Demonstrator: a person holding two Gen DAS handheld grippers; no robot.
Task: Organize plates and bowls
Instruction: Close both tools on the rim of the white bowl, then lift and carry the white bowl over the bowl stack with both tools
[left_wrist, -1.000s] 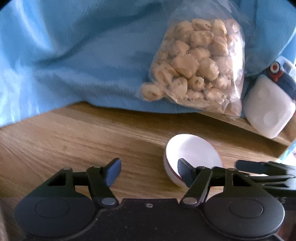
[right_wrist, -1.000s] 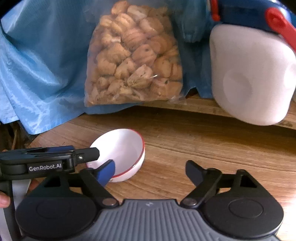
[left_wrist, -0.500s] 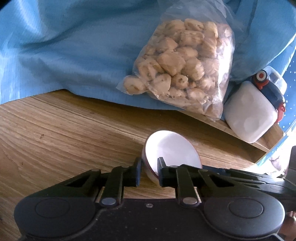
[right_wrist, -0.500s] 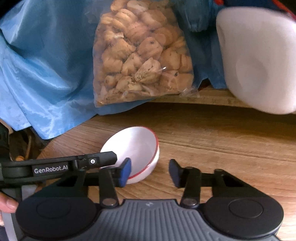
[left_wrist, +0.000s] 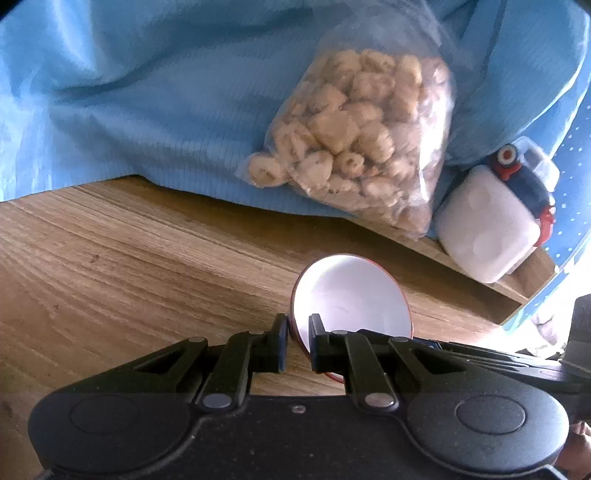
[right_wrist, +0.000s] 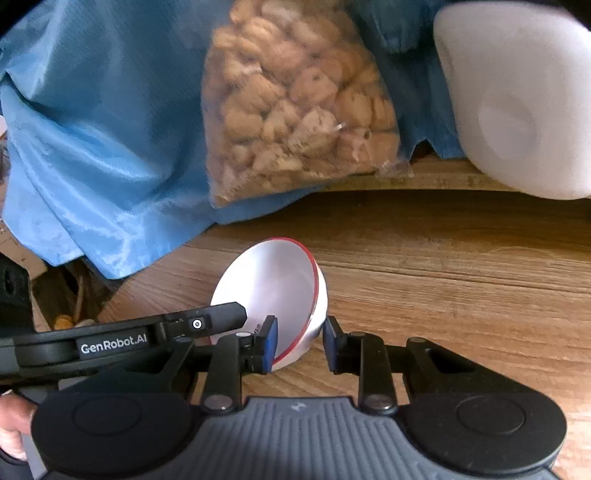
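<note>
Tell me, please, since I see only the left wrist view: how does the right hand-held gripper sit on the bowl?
Observer: The right hand-held gripper straddles the rim of the tilted bowl: one finger inside, the other outside the wall, jaws closing.
Operator: Is the outer finger pressing on it yet?
Observer: It stands right at the white outer wall, but I cannot tell whether it touches.
Operator: Is there room beside the bowl on the left?
Observer: Little. The edge of the table runs close by the bowl there, and the blue cloth hangs down past it.
</note>
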